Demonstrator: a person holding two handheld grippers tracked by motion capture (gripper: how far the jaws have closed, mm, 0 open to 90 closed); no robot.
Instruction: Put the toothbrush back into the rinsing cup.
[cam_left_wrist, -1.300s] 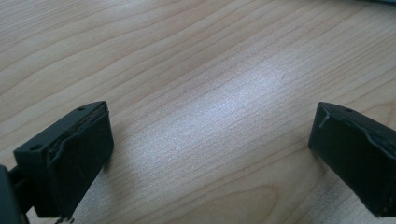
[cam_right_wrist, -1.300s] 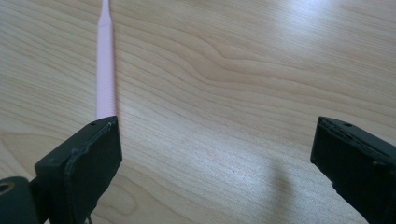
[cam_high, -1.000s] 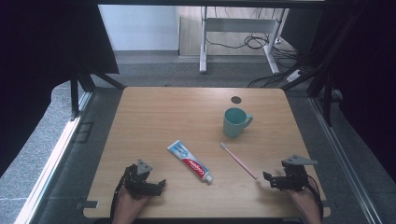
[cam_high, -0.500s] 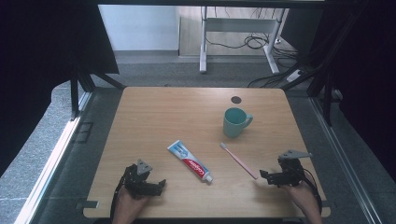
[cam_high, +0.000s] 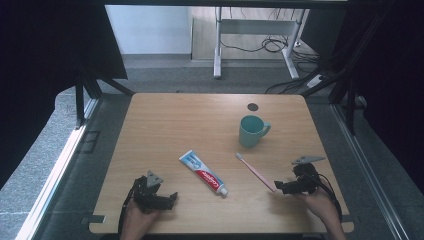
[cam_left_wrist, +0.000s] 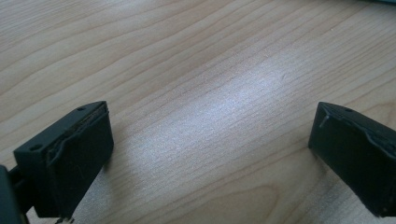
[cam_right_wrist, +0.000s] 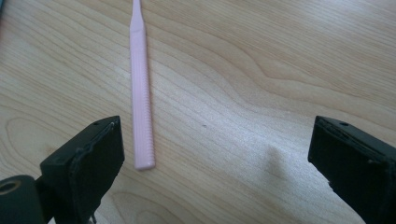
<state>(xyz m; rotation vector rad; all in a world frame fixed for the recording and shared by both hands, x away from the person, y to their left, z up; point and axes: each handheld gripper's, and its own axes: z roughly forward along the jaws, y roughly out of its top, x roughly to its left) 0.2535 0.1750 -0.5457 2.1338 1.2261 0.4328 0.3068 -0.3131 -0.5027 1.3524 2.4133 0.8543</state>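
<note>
A pink toothbrush (cam_high: 256, 172) lies flat on the wooden table (cam_high: 190, 125), its handle end toward my right gripper (cam_high: 278, 188). In the right gripper view the toothbrush (cam_right_wrist: 141, 98) lies just inside the left jaw, and the right gripper (cam_right_wrist: 215, 158) is open, touching nothing. A white, blue and red toothpaste tube (cam_high: 204, 172) lies at the table's middle front. A teal mug (cam_high: 251, 131) stands upright behind the toothbrush. My left gripper (cam_high: 171, 198) rests at the front left, and in its own view the left gripper (cam_left_wrist: 210, 144) is open over bare wood.
A small dark round hole cover (cam_high: 252, 106) sits in the tabletop behind the mug. Beyond the table's far edge stands a metal desk frame (cam_high: 255, 45) with cables on the floor. Dark curtains hang at both sides.
My right gripper has slid left and a little forward, toward the toothbrush's handle end. The left gripper has stayed where it was.
</note>
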